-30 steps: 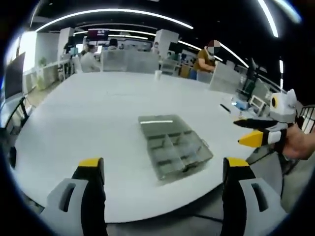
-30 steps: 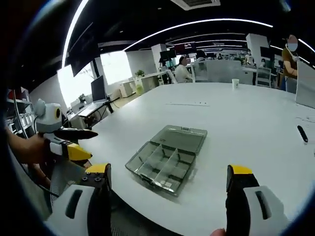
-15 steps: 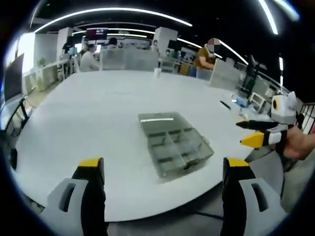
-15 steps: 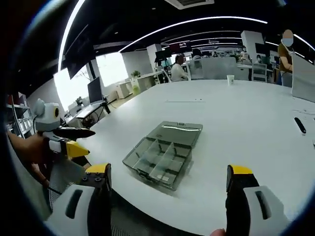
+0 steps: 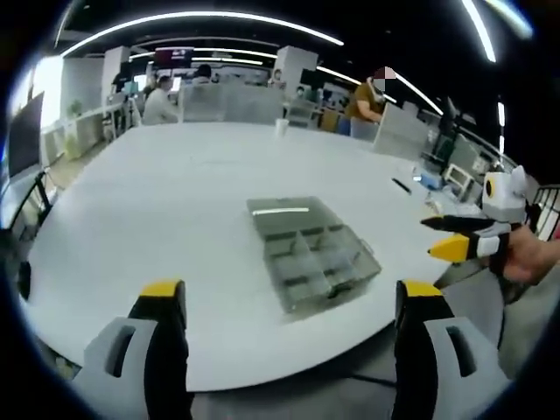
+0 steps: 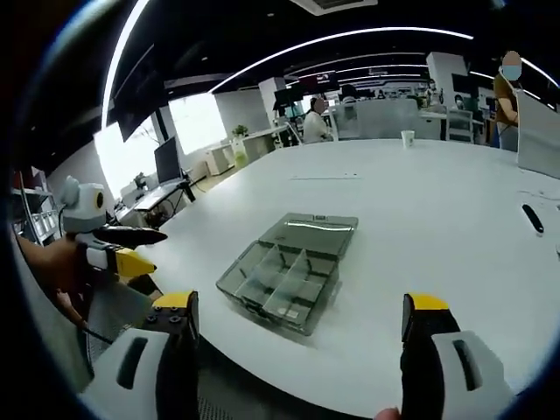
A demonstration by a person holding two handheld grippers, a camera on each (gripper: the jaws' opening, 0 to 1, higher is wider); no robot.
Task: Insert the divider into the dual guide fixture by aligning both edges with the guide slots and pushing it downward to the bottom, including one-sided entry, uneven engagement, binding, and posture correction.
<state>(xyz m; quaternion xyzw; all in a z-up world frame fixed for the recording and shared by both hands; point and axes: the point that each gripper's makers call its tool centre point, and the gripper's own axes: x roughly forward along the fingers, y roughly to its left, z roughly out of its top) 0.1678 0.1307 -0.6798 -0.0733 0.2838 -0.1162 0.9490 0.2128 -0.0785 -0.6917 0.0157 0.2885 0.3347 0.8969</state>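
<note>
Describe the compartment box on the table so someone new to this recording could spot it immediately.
On the big white table, look near the front edge facing both grippers. There lies a clear grey plastic box, lid swung open flat behind it, its tray split by dividers into small compartments. The cup and the pen lie far off.

Looking like an open-plan office: people sitting at desks (image 5: 162, 101) with monitors (image 6: 168, 159), big white table (image 5: 157, 201), ceiling strip lights (image 6: 350, 37) running overhead.

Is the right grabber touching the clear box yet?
Apart. In the right gripper view, bare white table lies between the open right gripper and the clear box; its jaws hold nothing.
</note>
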